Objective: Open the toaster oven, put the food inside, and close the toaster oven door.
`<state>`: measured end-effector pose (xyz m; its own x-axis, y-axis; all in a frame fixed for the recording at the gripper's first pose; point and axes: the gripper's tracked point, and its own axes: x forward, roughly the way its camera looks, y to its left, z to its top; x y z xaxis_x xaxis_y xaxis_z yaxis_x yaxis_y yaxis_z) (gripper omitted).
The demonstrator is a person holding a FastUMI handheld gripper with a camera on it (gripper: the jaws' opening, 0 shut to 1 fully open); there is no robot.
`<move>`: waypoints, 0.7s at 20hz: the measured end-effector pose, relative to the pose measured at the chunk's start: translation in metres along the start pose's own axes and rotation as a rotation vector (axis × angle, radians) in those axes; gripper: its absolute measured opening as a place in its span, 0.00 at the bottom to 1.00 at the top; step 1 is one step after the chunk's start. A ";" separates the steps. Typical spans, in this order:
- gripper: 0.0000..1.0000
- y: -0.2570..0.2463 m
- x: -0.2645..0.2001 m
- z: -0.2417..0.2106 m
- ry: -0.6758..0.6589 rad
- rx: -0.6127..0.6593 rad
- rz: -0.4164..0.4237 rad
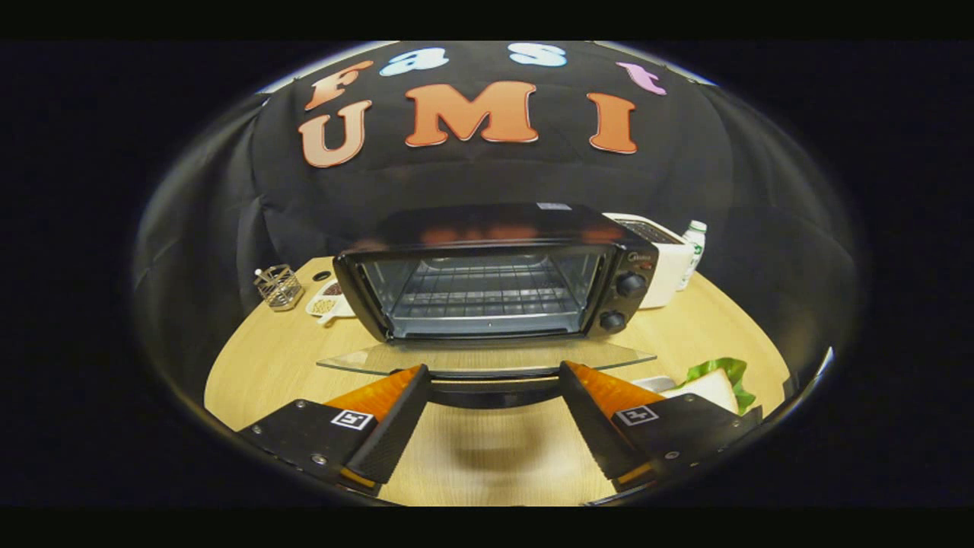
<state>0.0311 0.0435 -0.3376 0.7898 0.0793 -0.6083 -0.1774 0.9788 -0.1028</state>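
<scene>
Flanking lowered oven door point(487, 358): spread jaws.

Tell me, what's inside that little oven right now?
Inside the toaster oven, with its glass door dropped open, sits a bare wire rack; no food yet. The open gripper hovers at the door's handle. The sandwich waits outside.

A: Oven status?
B: Toaster oven point(494, 278) on wooden table point(251, 365), glass door point(487, 356) dropped flat, wire rack point(487, 293) bare.
A: Gripper?
B: Gripper point(494, 377) fingers spread wide, door handle point(494, 388) between tips, no contact seen.
A: Food?
B: Sandwich w/ lettuce point(719, 384) just right of right finger.
</scene>
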 end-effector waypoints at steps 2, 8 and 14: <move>0.99 0.001 -0.001 -0.015 0.019 0.001 -0.001; 1.00 -0.004 0.007 -0.065 0.108 0.061 -0.004; 1.00 -0.006 0.022 -0.103 0.174 0.094 -0.008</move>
<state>-0.0109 0.0203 -0.4312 0.6760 0.0452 -0.7355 -0.1095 0.9932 -0.0396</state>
